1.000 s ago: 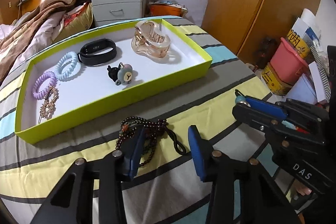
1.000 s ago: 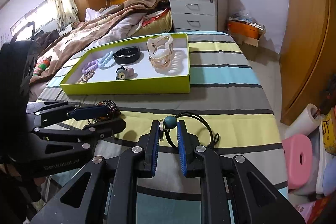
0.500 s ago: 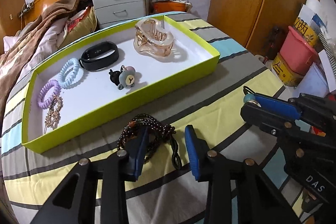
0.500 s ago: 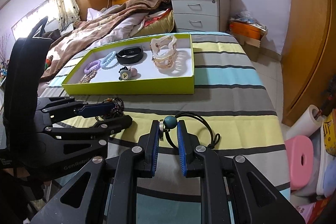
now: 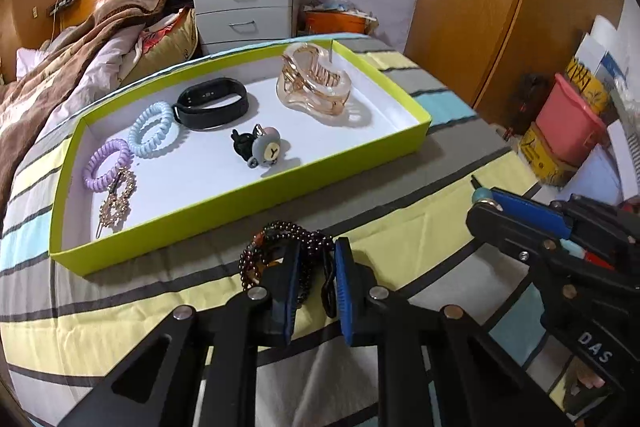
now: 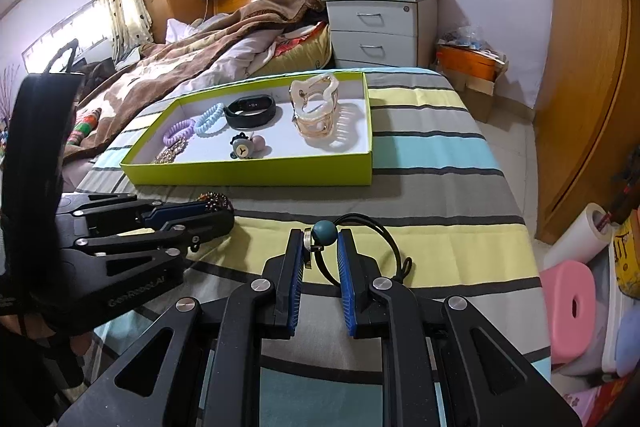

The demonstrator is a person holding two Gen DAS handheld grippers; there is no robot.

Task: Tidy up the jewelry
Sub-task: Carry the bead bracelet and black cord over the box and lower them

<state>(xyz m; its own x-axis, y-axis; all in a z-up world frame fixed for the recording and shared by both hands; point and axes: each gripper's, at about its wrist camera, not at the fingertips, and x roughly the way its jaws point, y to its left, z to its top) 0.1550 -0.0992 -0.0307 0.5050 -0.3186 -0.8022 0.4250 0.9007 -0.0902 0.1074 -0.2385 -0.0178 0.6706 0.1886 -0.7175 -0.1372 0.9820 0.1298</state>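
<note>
A lime-green tray (image 5: 224,205) (image 6: 256,179) on the striped bedspread holds a black band (image 5: 212,103), blue (image 5: 154,129) and purple (image 5: 106,165) coil ties, a gold hairpin (image 5: 116,201), a cartoon clip (image 5: 262,149) and a large amber claw clip (image 5: 316,89). My left gripper (image 5: 318,259) (image 6: 208,215) is shut on a dark bead bracelet (image 5: 280,247) lying in front of the tray. My right gripper (image 6: 320,243) (image 5: 480,203) is shut on a black cord necklace (image 6: 376,239) with a teal bead (image 6: 324,233).
A grey nightstand (image 6: 380,27) and an orange box (image 6: 470,61) stand beyond the bed. A brown blanket (image 6: 192,63) lies to the left. Pink tubs (image 5: 568,123) (image 6: 572,307) and clutter sit on the floor to the right, beside the wooden wardrobe (image 6: 592,67).
My left gripper has closed from open onto the bead bracelet and tipped down toward it. My right gripper stays shut on the cord necklace, barely moved.
</note>
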